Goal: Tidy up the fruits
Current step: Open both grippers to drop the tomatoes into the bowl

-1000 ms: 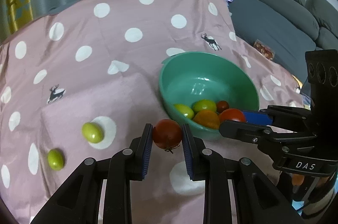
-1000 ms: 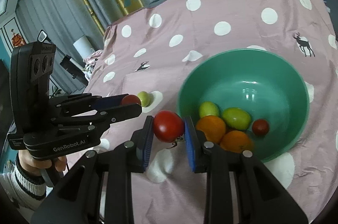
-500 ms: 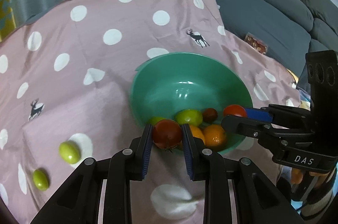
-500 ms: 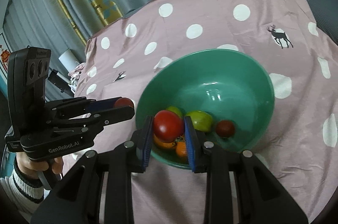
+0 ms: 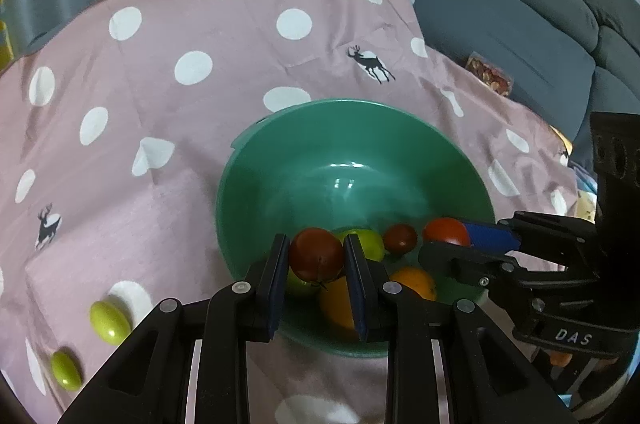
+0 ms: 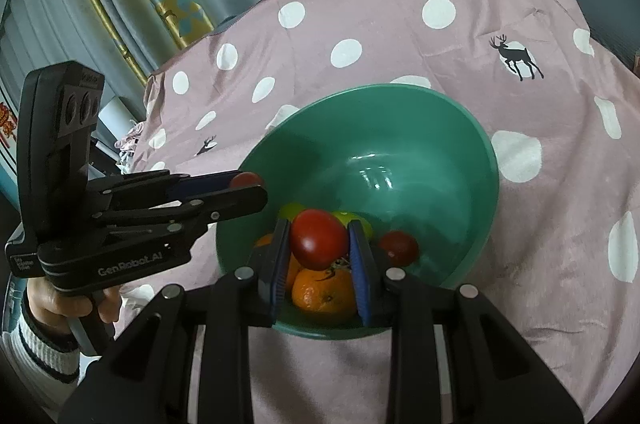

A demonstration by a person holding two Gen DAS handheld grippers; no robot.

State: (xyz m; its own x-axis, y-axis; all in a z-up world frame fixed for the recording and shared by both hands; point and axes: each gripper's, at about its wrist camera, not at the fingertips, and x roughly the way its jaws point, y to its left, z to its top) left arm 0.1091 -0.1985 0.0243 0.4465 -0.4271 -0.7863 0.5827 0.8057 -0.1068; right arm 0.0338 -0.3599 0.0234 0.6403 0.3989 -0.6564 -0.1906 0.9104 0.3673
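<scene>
step: carrying tomatoes to green bowl (image 5: 256, 160) | left gripper (image 5: 316, 256) clamped on dark red tomato (image 5: 316, 254), over bowl's 7 o'clock rim | right gripper (image 6: 318, 244) clamped on red tomato (image 6: 318, 238), over bowl's 6 o'clock side above orange (image 6: 324, 292) | next: judged, part jaws low over the pile; two green fruits (image 5: 110, 320) remain on cloth at 8 o'clock

I see a pink polka-dot cloth-covered surface (image 5: 224, 128) bearing a teal round bowl (image 5: 280, 160) and two loose green oval fruits (image 5: 110, 321).
</scene>
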